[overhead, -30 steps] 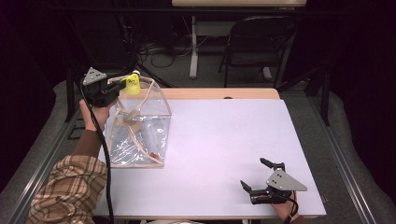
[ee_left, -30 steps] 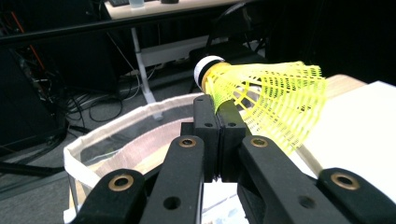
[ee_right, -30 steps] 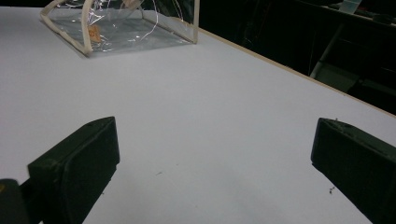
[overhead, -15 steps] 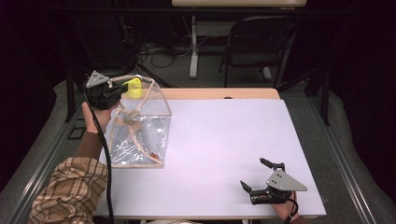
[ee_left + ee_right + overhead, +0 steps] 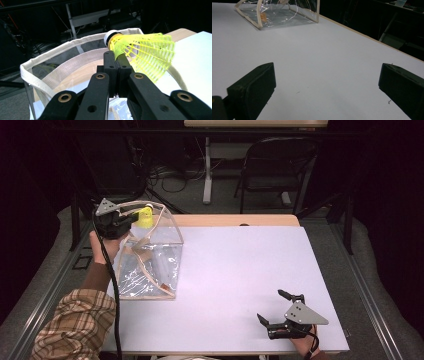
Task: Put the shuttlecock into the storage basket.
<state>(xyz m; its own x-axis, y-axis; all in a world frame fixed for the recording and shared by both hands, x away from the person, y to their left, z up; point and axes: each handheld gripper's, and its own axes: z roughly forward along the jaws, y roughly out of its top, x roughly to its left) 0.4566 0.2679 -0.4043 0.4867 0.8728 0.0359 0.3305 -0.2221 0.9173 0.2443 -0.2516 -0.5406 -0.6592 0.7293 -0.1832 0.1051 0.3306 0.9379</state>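
Note:
A yellow plastic shuttlecock with a white cork tip sits pinched by its skirt in my left gripper, which is shut on it. In the left gripper view the shuttlecock hangs just over the cloth-trimmed rim of a clear plastic bag, beyond my left gripper. The bag stands with its mouth open at the table's left side. My right gripper rests near the front right edge, open, and in its own view my right gripper has bare table between its jaws.
A white sheet covers the table, with a strip of wooden edge at the back. Beyond the table stand a folding chair and floor cables. The bag lies far across from the right gripper.
My left gripper has sunk slightly with the shuttlecock, closer to the bag's mouth. The right gripper has not moved.

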